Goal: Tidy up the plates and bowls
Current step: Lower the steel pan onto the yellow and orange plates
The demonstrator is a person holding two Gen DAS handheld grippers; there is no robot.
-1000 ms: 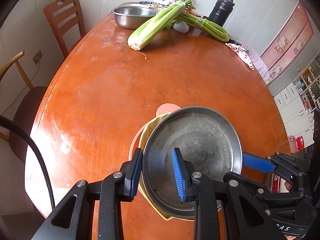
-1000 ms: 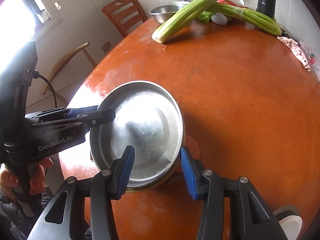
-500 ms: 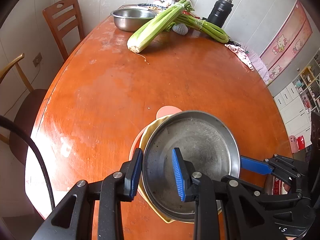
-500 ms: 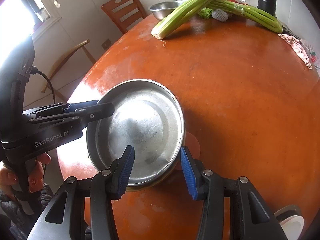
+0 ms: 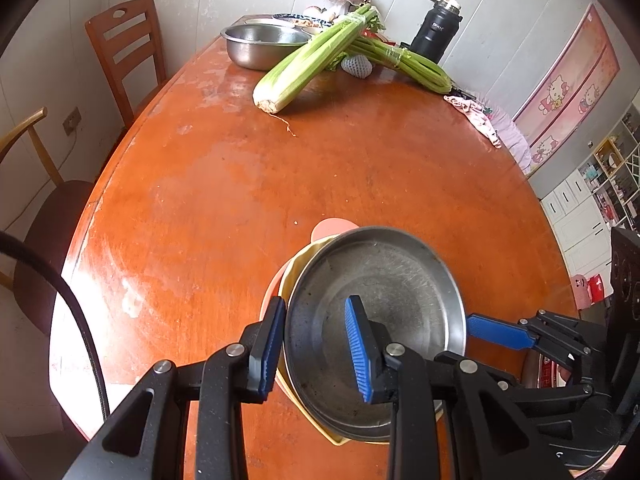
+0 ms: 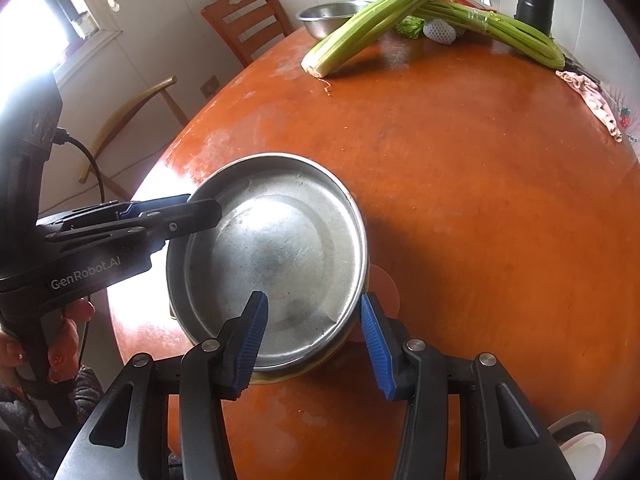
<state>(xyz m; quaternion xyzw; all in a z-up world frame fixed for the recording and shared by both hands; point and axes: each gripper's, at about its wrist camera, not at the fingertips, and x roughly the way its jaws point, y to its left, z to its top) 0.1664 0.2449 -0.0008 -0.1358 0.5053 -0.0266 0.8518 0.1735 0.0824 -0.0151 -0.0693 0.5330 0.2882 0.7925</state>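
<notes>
A stack is standing on the near part of the round orange-brown wooden table (image 5: pixel 224 184): a round shallow steel plate (image 5: pixel 384 304) is sitting on top of a pale yellow plastic plate (image 5: pixel 289 280), and under both a pink plastic plate with a small tab (image 5: pixel 329 227) is showing. So it seems that three pieces are already gathered together.

The left gripper (image 5: pixel 314 346) is straddling the left rim of the steel plate, one blue pad outside the stack and one inside the plate. Its fingers are partly apart, and I cannot tell if they are really pressing the rim. The right gripper (image 6: pixel 316 338) is standing with its fingers wide apart around the near edge of the same plate, and it is not touching it on the outer side.

What is left, in my judgement: the deep steel bowl (image 5: pixel 260 45) is waiting at the far end behind the celery bunch (image 5: pixel 316 58), well apart from the stack, and something white (image 6: pixel 582 446) is lying at the near right edge, too cut off to name.
</notes>
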